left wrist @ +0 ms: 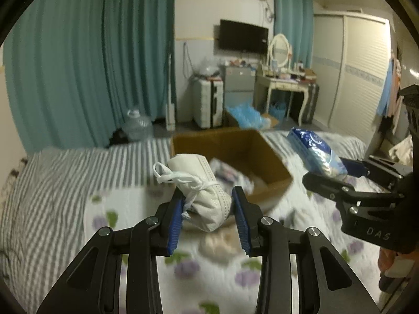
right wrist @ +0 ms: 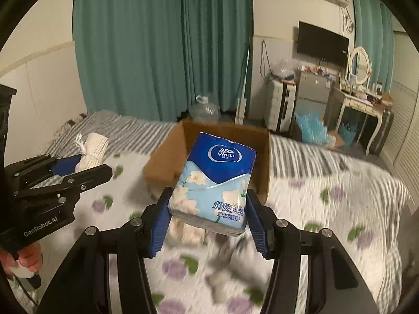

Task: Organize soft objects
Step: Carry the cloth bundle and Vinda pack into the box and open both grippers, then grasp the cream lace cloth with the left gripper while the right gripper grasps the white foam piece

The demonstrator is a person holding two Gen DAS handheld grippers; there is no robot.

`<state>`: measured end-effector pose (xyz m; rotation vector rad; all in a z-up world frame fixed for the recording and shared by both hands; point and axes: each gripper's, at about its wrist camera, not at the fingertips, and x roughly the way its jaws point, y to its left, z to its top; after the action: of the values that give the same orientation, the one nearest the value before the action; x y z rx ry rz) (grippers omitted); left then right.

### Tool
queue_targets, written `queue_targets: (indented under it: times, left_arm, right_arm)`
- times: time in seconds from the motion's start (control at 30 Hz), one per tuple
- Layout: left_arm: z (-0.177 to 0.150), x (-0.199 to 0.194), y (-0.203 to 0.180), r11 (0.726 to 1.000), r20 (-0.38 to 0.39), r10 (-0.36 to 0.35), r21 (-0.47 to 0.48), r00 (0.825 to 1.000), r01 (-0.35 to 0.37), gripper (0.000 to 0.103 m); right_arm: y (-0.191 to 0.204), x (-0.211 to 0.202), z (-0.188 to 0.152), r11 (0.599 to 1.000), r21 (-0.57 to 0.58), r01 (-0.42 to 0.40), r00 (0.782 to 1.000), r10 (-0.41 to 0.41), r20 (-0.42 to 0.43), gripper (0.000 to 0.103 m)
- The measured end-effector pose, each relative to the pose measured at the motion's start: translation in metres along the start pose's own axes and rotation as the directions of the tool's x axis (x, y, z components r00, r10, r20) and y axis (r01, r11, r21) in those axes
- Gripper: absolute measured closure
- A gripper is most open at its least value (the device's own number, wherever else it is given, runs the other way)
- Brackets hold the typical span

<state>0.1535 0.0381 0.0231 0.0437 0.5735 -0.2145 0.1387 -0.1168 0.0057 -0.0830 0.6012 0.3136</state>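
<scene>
My left gripper (left wrist: pixel 207 204) is shut on a white bundle of face masks (left wrist: pixel 201 185) tied with white straps, held above the bed in front of an open cardboard box (left wrist: pixel 269 154). My right gripper (right wrist: pixel 208 213) is shut on a blue Vinda tissue pack (right wrist: pixel 214 180), held above the bed just before the same box (right wrist: pixel 167 157). The tissue pack (left wrist: pixel 314 151) and right gripper (left wrist: pixel 340 175) show at the right of the left wrist view. The mask bundle (right wrist: pixel 93 146) and left gripper (right wrist: pixel 76 168) show at the left of the right wrist view. The box holds blurred soft items.
The bed carries a striped sheet (left wrist: pixel 78 172) and a white floral blanket (right wrist: pixel 327 209) with blurred soft items on it. Beyond the bed are teal curtains (left wrist: pixel 91 65), a water jug (left wrist: pixel 137 125), a suitcase (left wrist: pixel 209 104), a dressing table (left wrist: pixel 285 83) and a wardrobe (left wrist: pixel 358 73).
</scene>
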Motion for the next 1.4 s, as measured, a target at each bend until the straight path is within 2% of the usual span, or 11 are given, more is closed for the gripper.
queue_targets:
  times: [0.2,0.33,0.57,0.67,0.77,0.8,0.83,0.87,1.07,1.23,1.4]
  left_arm:
    - [0.031,0.077,0.003,0.995,-0.043,0.084,0.047,0.996,-0.082,0.068]
    - [0.035,0.133,0.009,0.998,-0.091,0.061,0.025,0.994,-0.059,0.067]
    - [0.025,0.175,0.008,0.999,-0.13,0.032,0.035,0.991,-0.028,0.066]
    - [0.022,0.176,0.003,0.998,-0.113,0.041,0.05,0.993,-0.036,0.063]
    - [0.022,0.168,0.002,0.997,-0.094,0.072,0.04,0.993,-0.069,0.036]
    - [0.023,0.165,0.002,0.997,-0.083,0.077,0.032,0.994,-0.074,0.022]
    - [0.024,0.159,0.002,0.996,-0.073,0.087,0.025,0.994,-0.086,0.018]
    - [0.026,0.154,0.002,0.995,-0.062,0.097,0.024,0.993,-0.096,0.018]
    - [0.046,0.098,0.002,0.992,-0.01,0.127,0.012,0.992,-0.127,0.017]
    - [0.062,0.016,0.002,0.986,0.094,0.165,-0.02,0.982,-0.164,0.016]
    - [0.057,-0.055,0.003,0.99,0.159,0.137,-0.065,0.978,-0.128,0.01]
  right_arm:
    - [-0.021,0.05,0.047,1.0,0.002,-0.002,1.0,0.002,0.011,0.049]
    - [-0.04,0.105,0.069,1.0,0.017,0.002,1.0,-0.001,-0.022,0.049]
    - [-0.061,0.181,0.062,0.998,0.06,0.009,0.996,-0.003,-0.09,0.049]
    - [-0.066,0.193,0.053,0.997,0.081,-0.006,0.995,0.014,-0.099,0.048]
    - [-0.07,0.192,0.047,0.996,0.094,0.003,0.996,0.005,-0.09,0.044]
    - [-0.072,0.19,0.047,0.995,0.095,0.015,0.996,-0.007,-0.09,0.035]
    - [-0.075,0.184,0.049,0.994,0.102,0.026,0.997,-0.017,-0.081,0.022]
    - [-0.078,0.177,0.05,0.993,0.116,0.029,0.998,-0.022,-0.066,0.02]
    - [-0.086,0.116,0.068,0.989,0.137,0.052,0.999,-0.05,-0.014,0.018]
    - [-0.076,0.032,0.087,0.991,0.113,0.067,0.996,-0.073,0.047,0.017]
    - [-0.05,-0.05,0.086,0.997,0.056,0.061,0.99,-0.067,0.122,0.013]
